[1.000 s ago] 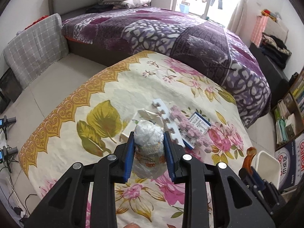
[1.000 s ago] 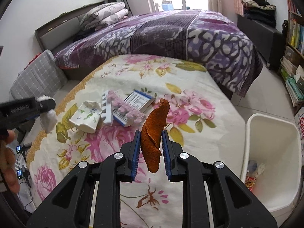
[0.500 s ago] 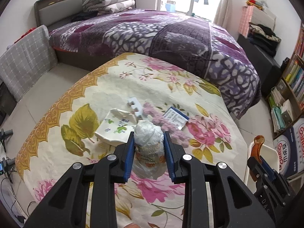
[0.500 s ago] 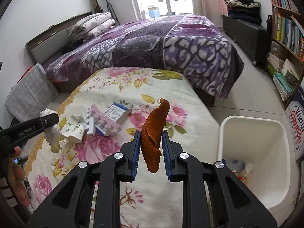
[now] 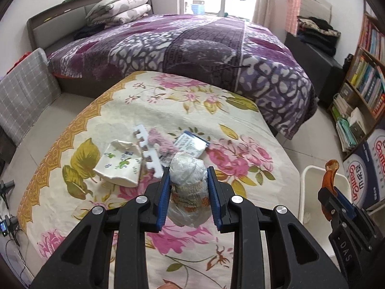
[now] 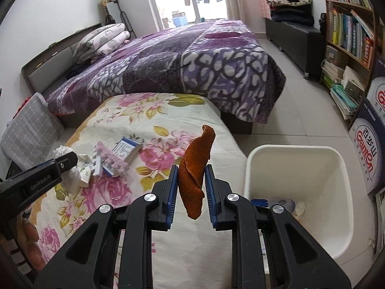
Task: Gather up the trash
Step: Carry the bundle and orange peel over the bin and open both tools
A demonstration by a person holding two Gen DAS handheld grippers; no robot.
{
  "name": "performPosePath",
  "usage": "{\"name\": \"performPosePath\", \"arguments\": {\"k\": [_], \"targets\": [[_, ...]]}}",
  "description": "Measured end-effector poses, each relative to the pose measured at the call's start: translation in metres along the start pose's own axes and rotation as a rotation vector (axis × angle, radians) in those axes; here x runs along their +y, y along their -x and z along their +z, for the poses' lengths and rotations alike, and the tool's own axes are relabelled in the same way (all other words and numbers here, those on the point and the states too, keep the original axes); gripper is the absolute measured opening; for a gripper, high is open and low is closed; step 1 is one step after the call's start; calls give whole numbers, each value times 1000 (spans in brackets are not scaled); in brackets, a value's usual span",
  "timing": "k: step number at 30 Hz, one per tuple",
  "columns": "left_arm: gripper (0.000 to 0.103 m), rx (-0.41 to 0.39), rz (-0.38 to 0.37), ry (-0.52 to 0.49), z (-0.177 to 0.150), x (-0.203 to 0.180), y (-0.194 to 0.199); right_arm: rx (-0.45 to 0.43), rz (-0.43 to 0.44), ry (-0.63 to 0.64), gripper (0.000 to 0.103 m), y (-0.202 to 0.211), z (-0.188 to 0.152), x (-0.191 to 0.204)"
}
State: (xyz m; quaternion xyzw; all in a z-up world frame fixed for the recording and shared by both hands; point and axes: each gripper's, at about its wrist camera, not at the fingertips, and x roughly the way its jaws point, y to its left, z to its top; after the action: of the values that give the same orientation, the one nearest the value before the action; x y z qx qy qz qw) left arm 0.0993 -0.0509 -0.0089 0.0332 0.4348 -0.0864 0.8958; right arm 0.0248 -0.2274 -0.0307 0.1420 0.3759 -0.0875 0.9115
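Our left gripper (image 5: 188,181) pinches a crumpled white plastic wad (image 5: 187,168) between its fingers above the floral surface (image 5: 168,101). Our right gripper (image 6: 191,187) clamps an orange peel (image 6: 196,168) just beside the white bin (image 6: 298,166), where some trash already lies.

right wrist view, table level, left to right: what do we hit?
left gripper with wrapped wad → foam strip → blue-edged box → orange peel in right gripper → white bin
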Motion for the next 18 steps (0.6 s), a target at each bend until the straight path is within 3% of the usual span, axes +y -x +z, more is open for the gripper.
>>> {"name": "performPosePath", "arguments": {"k": [14,17,18], "targets": [[30,4,-50,-104,-11,-59,1,9,-95,-155,22,14,1,-67],[30,8,-71,-124,-14,-73,1,15,-129,-197,26,17,-1,-82],[30,8,-76,-130,-15,-76,1,15,-137,-210,35,18,-1,-87]]}}
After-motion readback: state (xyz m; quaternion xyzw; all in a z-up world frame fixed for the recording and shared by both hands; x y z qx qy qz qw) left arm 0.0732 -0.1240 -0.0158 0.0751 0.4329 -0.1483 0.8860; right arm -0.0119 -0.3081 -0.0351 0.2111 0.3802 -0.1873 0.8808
